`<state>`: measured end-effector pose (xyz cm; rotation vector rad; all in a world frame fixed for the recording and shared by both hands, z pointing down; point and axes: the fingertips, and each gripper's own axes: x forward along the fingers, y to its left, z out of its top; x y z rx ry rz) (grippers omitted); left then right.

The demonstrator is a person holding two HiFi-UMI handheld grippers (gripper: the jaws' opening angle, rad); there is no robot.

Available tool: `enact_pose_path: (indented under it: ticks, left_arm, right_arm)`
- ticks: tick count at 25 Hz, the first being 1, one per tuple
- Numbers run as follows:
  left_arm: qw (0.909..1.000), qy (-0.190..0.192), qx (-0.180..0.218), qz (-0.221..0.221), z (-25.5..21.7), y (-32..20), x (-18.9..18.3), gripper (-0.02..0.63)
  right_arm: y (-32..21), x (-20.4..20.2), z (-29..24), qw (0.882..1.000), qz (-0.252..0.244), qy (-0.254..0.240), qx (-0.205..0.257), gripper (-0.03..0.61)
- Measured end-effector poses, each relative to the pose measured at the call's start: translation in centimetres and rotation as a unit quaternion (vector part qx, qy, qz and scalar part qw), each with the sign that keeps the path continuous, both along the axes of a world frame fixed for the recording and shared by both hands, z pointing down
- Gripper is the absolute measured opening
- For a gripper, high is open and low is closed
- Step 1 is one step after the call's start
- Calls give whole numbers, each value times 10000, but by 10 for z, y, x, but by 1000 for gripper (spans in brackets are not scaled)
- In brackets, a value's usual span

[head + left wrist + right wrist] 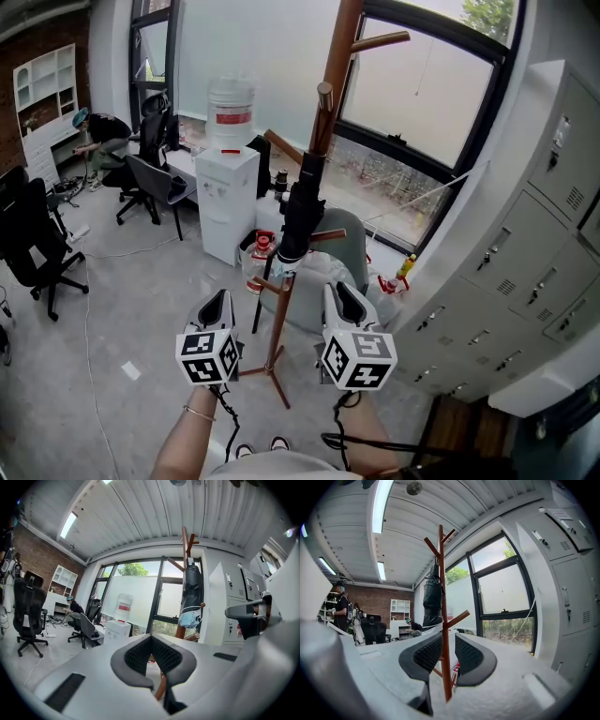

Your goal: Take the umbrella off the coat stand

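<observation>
A wooden coat stand [333,66] rises in front of the window. A black folded umbrella [298,211] hangs upright along its pole from an upper peg. My left gripper [217,302] and right gripper [341,298] are held level side by side, both short of the stand and touching nothing. In the left gripper view the jaws meet at their tips, shut and empty, with the umbrella [191,590] up and to the right. In the right gripper view the right gripper [448,639] has a narrow gap; the distant stand pole [443,573] shows through it, and the umbrella [432,597] hangs just left.
A white water dispenser [228,202] stands left of the stand, a grey armchair [333,272] behind its base. Grey lockers [525,262] line the right wall. Black office chairs [42,248] and a seated person [103,136] are at the far left.
</observation>
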<state>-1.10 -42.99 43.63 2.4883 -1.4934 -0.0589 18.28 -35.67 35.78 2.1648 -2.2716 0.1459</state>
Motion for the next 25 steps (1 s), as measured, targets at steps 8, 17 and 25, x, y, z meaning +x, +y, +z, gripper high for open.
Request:
enact_pose_path:
  ticks: [8,17,25]
  left_arm:
    - [9997,25,-24,-246,2,3,-19,5]
    - [9987,-42,-75,-494,6,9,-45,5]
    - [9978,-164,-45,-635,4,12,-62,5]
  right_arm:
    - [-1,-14,-16,9997,-184,-38,131,137]
    - [-11,-28,-31,9996,-236,86,127,224]
    - [-27,-40,-50,9993,-286,90,245,259]
